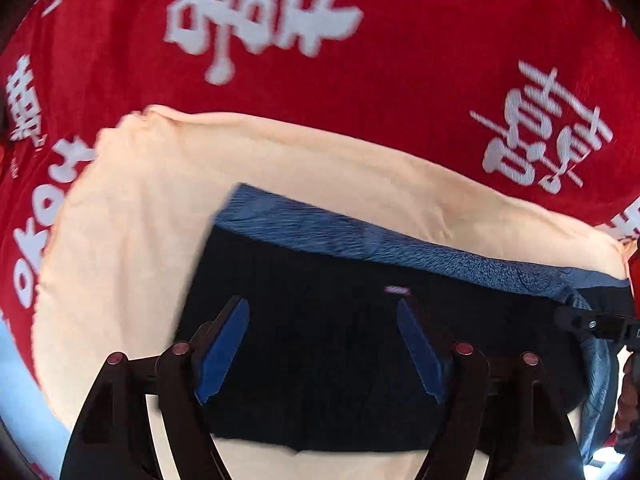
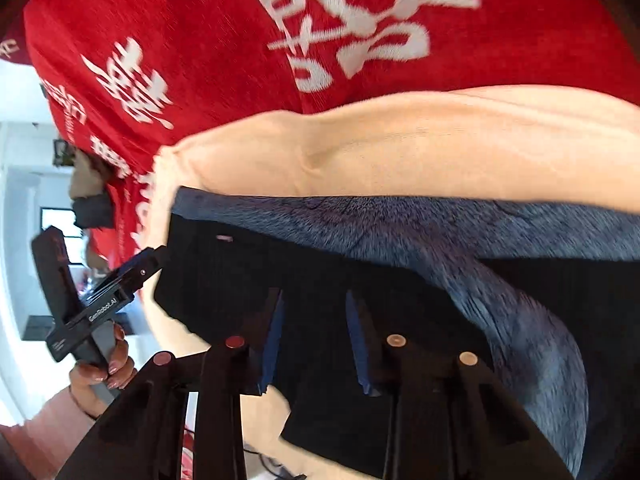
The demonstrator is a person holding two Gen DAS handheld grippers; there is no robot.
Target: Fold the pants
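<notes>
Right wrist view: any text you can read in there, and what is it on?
"GenRobot.AI": white print on the left gripper body.
"TH": cut-off white letters on the red cloth, top left.
Large white Chinese-style characters on the red cloth: blurred, unreadable.
Small tag on the dark pants: too small.

A red fabric cover printed with large white characters [image 1: 360, 80] forms the supporting surface, a cream-coloured cloth sheet [image 1: 132, 216] lies spread directly on it, and dark navy pants with a fuzzy blue lining [image 1: 320, 340] rest on that sheet.
</notes>
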